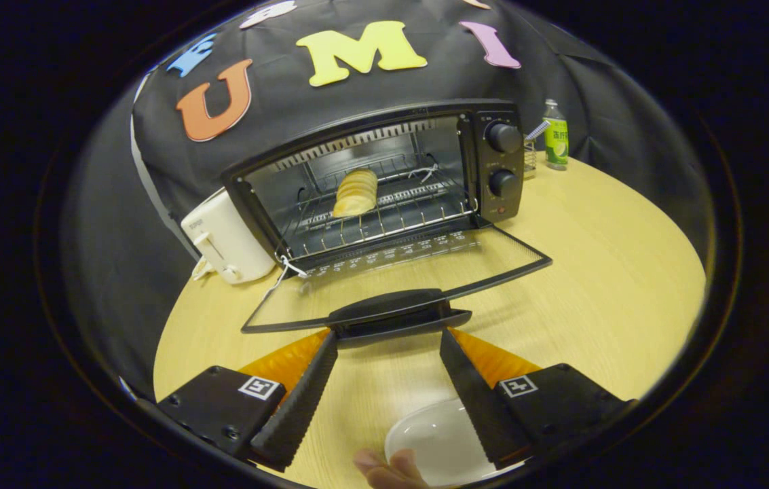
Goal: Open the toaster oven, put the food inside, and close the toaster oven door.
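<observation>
The white plate [435, 441] is partly hidden behind the right finger of the gripper [389, 335], and a fingertip [384, 468] below it is cut off. The gripper stands wide open and holds nothing — its tips sit just under the door handle [398, 311], one at each end. The toaster oven [384, 183] is open, with the door [418, 272] lying flat toward the gripper. The bread [355, 193] lies on the rack inside — its long axis points front to back.

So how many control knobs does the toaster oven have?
2, stacked on the toaster oven right panel: upper knob, lower knob. Open gripper sits at the door handle.
</observation>
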{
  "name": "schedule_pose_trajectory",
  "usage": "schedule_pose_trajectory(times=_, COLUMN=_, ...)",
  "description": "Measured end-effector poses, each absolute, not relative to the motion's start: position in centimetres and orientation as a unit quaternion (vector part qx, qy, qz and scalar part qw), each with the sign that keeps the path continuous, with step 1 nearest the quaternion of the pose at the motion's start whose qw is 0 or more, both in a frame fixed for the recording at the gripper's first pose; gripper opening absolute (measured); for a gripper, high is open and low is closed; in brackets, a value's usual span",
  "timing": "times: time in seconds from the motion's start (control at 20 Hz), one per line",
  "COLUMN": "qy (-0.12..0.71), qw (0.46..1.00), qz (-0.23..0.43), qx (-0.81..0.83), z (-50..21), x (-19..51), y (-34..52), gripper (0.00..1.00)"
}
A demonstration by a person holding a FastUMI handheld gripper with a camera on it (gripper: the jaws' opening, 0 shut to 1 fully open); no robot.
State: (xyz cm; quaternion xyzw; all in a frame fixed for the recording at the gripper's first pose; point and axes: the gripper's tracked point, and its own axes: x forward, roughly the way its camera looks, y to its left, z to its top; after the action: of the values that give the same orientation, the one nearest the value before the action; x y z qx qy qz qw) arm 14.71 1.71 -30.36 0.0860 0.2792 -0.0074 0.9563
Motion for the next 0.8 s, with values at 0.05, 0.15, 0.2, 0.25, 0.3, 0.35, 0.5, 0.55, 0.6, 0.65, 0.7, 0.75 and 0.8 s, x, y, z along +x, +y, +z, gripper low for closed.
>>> schedule_pose_trajectory(times=0.05, qy=0.283, qw=0.955, qz=-0.006, qx=0.092, z=-30.7, x=14.7, y=1.7, gripper=1.00)
schedule_pose_trajectory(times=0.15, qy=0.283, qw=0.954, qz=-0.003, qx=0.095, z=-30.5, x=14.8, y=1.7, gripper=1.00)
schedule_pose_trajectory(times=0.2, qy=0.278, qw=0.956, qz=-0.003, qx=0.094, z=-30.2, x=14.8, y=1.7, gripper=1.00)
schedule_pose_trajectory(times=0.25, qy=0.271, qw=0.958, qz=-0.004, qx=0.092, z=-29.7, x=14.8, y=1.8, gripper=1.00)
schedule_pose_trajectory(times=0.3, qy=0.262, qw=0.961, qz=-0.005, qx=0.087, z=-29.3, x=14.8, y=1.8, gripper=1.00)
schedule_pose_trajectory(times=0.35, qy=0.253, qw=0.964, qz=-0.005, qx=0.083, z=-28.8, x=14.8, y=1.9, gripper=1.00)
schedule_pose_trajectory(times=0.5, qy=0.220, qw=0.973, qz=-0.008, qx=0.076, z=-27.1, x=15.0, y=2.1, gripper=1.00)
schedule_pose_trajectory(times=0.55, qy=0.214, qw=0.974, qz=-0.010, qx=0.071, z=-26.8, x=15.1, y=2.1, gripper=1.00)
schedule_pose_trajectory(times=0.6, qy=0.205, qw=0.977, qz=-0.011, qx=0.066, z=-26.2, x=15.3, y=2.2, gripper=1.00)
schedule_pose_trajectory(times=0.65, qy=0.187, qw=0.981, qz=-0.010, qx=0.058, z=-25.2, x=15.6, y=2.3, gripper=1.00)
schedule_pose_trajectory(times=0.7, qy=0.158, qw=0.986, qz=-0.005, qx=0.042, z=-23.9, x=16.2, y=2.6, gripper=1.00)
schedule_pose_trajectory(times=0.75, qy=0.135, qw=0.991, qz=0.000, qx=0.025, z=-22.8, x=16.8, y=2.9, gripper=1.00)
schedule_pose_trajectory(times=0.8, qy=0.108, qw=0.994, qz=0.008, qx=0.007, z=-21.6, x=17.6, y=3.1, gripper=1.00)
